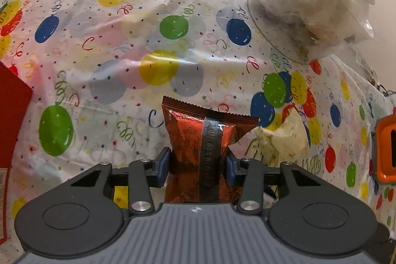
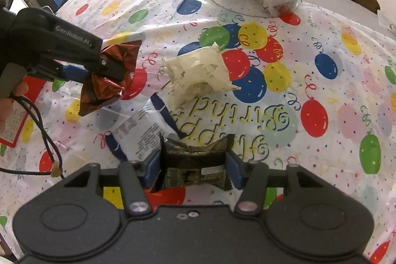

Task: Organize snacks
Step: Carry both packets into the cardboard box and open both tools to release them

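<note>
While the left gripper (image 1: 198, 165) pinches a red packet (image 1: 198, 135), the right gripper (image 2: 193, 170) clamps a black packet (image 2: 195, 160) (both crumpled).

The left gripper (image 1: 198, 165) is black, with a grey ribbed top that has a tiny white mark in the middle. It has two flat black arms with shiny silver screws and a big round disc on each side. Its fingertips (image 1: 162, 168) wear blue pads. The right gripper (image 2: 193, 168) looks the same, but its top is dark and plain with two small silver rings. White letters run along the left gripper's side, and thin black cables (image 2: 42, 130) hang from it.
</note>
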Available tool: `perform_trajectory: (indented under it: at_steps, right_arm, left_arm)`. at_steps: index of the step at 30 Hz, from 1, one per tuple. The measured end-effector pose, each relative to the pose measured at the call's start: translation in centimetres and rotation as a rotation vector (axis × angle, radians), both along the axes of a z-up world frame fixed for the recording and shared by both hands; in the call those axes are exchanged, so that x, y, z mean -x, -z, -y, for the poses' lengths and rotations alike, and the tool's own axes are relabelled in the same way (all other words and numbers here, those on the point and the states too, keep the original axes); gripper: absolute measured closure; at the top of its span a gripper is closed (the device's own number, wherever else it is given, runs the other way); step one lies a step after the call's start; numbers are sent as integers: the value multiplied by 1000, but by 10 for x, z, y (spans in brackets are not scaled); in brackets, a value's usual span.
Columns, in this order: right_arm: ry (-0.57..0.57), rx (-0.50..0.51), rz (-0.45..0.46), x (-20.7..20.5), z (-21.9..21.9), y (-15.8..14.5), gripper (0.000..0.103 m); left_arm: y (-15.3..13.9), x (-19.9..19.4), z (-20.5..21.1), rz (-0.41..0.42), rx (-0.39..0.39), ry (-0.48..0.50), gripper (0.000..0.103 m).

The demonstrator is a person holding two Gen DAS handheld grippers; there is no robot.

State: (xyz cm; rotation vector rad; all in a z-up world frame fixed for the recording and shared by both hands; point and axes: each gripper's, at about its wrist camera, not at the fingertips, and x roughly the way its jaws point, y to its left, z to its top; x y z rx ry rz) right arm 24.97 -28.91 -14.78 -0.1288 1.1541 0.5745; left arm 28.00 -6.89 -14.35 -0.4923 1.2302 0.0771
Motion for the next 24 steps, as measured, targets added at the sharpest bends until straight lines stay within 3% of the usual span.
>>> perform_trajectory:
  at_steps: [24]
  right_arm:
    - [17,-94,126,78,-15,-91,49]
  left_arm:
    - [-88,107,-43,132,-37,185,60]
